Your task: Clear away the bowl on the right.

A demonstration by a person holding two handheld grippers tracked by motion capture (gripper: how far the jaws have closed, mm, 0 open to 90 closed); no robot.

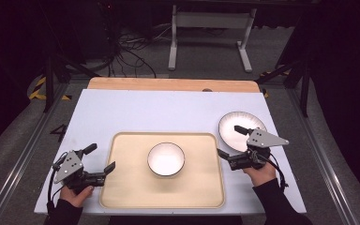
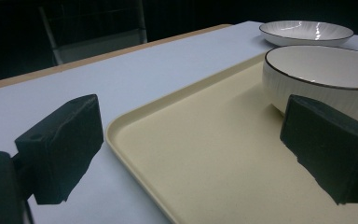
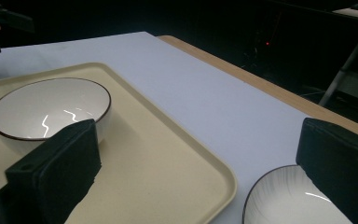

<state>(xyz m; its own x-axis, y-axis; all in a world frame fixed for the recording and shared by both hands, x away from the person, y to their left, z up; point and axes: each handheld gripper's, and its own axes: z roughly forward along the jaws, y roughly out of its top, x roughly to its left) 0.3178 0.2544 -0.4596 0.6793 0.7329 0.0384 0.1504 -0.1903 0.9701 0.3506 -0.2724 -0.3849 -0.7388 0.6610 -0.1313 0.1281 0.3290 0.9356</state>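
Two dishes are in play, and your right gripper (image 1: 228, 140) hovers with its jaws spread wide and empty, one of them out over the near rim of the plate (image 1: 232, 126), a shallow white dish with a ribbed, glossy inside and a thin dark edge, sitting on the bare table (image 1: 145, 110) just off the tray's right side. Inside the tray (image 1: 126, 187), near its middle, stands the bowl (image 1: 166, 158), deeper, fluted on the outside, same dark rim. Your left gripper (image 1: 102, 158) waits at the tray's left edge, jaws equally wide apart, nothing between them, one jaw over the tray's matte cream surface. Watch that plate: glazed ceramic is slick, and its rim is thin, so a shallow bite could let it slip out and tip as you lift. The tray's raised lip lies between plate and bowl, and a low carry may clip it. The table top looks smooth, so a nudge from a jaw may just slide the plate away.
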